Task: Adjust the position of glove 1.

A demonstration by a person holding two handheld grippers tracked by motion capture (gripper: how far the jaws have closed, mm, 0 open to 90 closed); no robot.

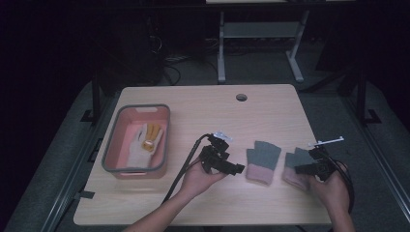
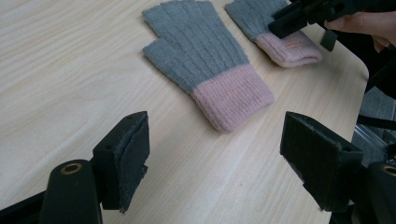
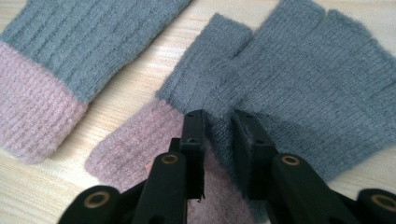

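Observation:
Two grey fingerless gloves with pink cuffs lie flat on the wooden table (image 1: 203, 116). In the right gripper view, my right gripper (image 3: 218, 126) is down on the right-hand glove (image 3: 299, 74), where grey meets pink. Its jaws stand narrow, and a bunched fold of the knit is pinched between the pads. The other glove (image 3: 79, 46) lies just beside it. My left gripper (image 2: 215, 163) hovers open above bare wood, short of the middle glove's (image 2: 205, 60) pink cuff, with nothing between its jaws. In the high view, the left gripper (image 1: 237, 169) sits left of the middle glove (image 1: 263, 162), and the right gripper (image 1: 299, 169) is on the right-hand glove (image 1: 294, 164).
A pink basket with a grey rim (image 1: 111, 145) stands at the table's left and holds a white and tan glove (image 1: 145, 140). A round cable hole (image 1: 241, 97) sits near the far edge. The right-hand glove lies close to the table's right edge.

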